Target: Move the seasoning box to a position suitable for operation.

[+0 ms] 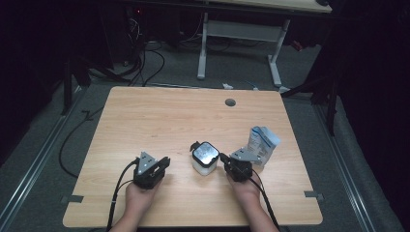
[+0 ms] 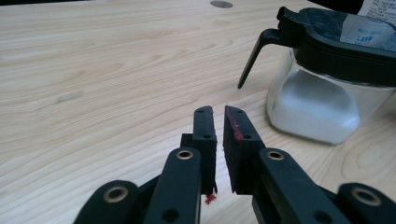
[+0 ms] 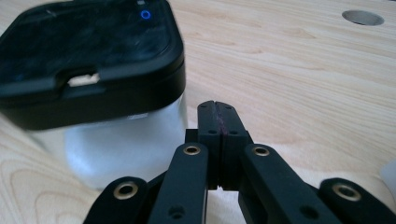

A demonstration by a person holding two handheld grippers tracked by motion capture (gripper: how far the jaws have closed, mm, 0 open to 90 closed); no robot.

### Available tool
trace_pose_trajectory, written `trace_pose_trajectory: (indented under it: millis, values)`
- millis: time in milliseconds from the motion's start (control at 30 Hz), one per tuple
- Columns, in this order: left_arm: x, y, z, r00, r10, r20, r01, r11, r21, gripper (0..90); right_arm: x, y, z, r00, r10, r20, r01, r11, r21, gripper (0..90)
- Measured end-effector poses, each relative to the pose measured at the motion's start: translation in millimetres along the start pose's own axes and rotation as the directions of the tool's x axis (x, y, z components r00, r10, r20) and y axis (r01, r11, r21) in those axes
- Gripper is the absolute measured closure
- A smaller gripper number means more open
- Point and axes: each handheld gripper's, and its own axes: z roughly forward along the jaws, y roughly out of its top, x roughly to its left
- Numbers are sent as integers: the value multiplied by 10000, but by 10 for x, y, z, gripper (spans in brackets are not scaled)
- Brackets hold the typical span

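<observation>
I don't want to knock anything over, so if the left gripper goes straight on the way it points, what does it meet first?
Probably nothing: ahead of the left gripper lies bare table. The glass jar stands off to the side of that line, though its black handle comes close; depth is hard to judge.

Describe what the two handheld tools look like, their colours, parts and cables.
Both are black. The left tool has flat rectangular pads with brass-ringed pivots and red smears. The right tool matches, with a faint reddish seam. Each carries a grey three-cornered plate and trails a black cable.

Right edge of the left gripper view crops the clear glass jar with black lid (image 2: 327, 79); the white-and-blue pouch (image 2: 373, 28) behind shows partly.
</observation>
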Motion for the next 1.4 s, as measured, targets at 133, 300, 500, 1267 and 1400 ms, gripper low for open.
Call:
trace_pose_trajectory:
  millis: [133,300,500,1267,1400]
  values:
    - [100,-38,-113,9998,10,-208,-8,9999,124,783,14,15,10,9997,-249,-26,249,9997,0,899]
    - [220,-109,-156,9985,-163,-528,176,9995,244,733,80,-10,-27,9991,-414,-42,414,9991,48,900]
    - [311,-143,-223,9959,-472,-770,481,9988,94,677,167,-71,-92,9986,-479,-216,481,9988,58,900]
    - [265,-175,-289,9981,-191,-584,191,9998,-9,568,459,-174,-231,9971,-524,-556,518,9986,-126,898]
    - [250,-172,-271,9986,-151,-516,156,9998,86,563,478,-165,-258,9965,-564,-613,551,9982,-230,899]
